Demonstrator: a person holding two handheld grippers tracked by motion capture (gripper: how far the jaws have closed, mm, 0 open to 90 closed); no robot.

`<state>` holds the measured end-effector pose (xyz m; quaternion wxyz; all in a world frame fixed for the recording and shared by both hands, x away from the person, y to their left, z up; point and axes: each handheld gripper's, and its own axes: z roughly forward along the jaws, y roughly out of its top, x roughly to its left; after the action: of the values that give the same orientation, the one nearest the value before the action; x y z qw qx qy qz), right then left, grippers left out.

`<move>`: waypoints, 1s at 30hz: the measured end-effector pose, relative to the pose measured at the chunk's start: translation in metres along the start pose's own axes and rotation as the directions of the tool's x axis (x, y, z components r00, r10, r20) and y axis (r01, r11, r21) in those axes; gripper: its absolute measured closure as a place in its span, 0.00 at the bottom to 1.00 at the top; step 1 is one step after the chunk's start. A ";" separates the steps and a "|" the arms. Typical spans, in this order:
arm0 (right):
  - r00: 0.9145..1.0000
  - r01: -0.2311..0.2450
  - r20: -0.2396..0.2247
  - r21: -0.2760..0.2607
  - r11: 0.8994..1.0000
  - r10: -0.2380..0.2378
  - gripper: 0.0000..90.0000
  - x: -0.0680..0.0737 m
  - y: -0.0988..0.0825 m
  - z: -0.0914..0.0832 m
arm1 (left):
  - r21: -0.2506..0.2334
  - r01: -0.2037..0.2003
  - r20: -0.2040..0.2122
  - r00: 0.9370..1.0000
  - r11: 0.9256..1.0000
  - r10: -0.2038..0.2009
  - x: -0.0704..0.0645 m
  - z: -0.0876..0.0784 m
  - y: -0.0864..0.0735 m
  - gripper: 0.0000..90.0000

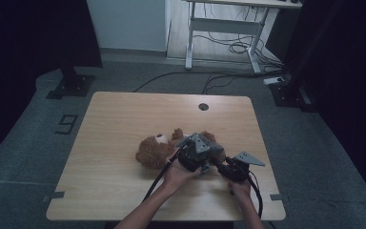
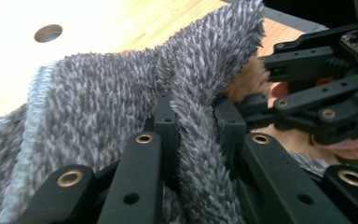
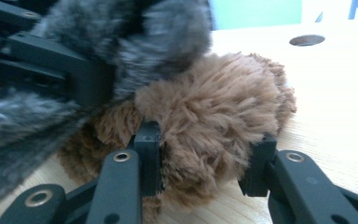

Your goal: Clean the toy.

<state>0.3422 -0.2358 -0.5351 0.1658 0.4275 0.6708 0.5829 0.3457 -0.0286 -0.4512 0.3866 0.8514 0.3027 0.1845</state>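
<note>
A brown teddy bear [image 1: 152,151] lies in the near middle of the wooden table [image 1: 124,114]. It wears a grey fuzzy garment [image 2: 102,102]. My left gripper [image 2: 196,112] is shut on a raised fold of that grey cloth, over the bear's right side [image 1: 198,151]. My right gripper [image 3: 205,154] is closed around a round brown limb of the bear [image 3: 214,116], squeezing the fur between its jaws. Seen from above, the right gripper [image 1: 224,167] sits just right of the left one, almost touching it. The bear's lower body is hidden under both grippers.
A round cable hole [image 1: 203,106] sits near the table's far edge. Beyond the table stand a white desk frame with loose cables [image 1: 228,28] and a black stand base [image 1: 71,86]. A "9" is taped on the floor [image 1: 66,124].
</note>
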 end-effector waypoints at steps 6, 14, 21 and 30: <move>1.000 0.002 -0.005 0.000 1.000 -0.002 0.66 -0.001 0.000 -0.003 | -0.026 0.005 -0.089 0.996 1.000 -0.008 0.011 -0.026 -0.019 0.84; 1.000 -0.008 -0.016 0.001 1.000 0.008 0.65 -0.004 0.000 -0.003 | -0.055 0.041 -0.161 0.986 0.998 -0.049 0.036 -0.057 -0.048 0.84; 1.000 0.008 -0.018 0.007 1.000 -0.008 0.65 -0.003 -0.001 -0.007 | -0.092 0.109 -0.181 0.976 0.990 -0.124 0.062 -0.085 -0.080 0.84; 1.000 -0.014 -0.005 0.004 1.000 0.014 0.65 -0.002 -0.001 -0.006 | -0.126 0.197 -0.218 0.951 0.972 -0.221 0.095 -0.102 -0.115 0.84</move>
<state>0.3381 -0.2411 -0.5352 0.1590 0.4310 0.6693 0.5840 0.3176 0.1497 -0.4676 0.4094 0.7663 0.4242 0.2556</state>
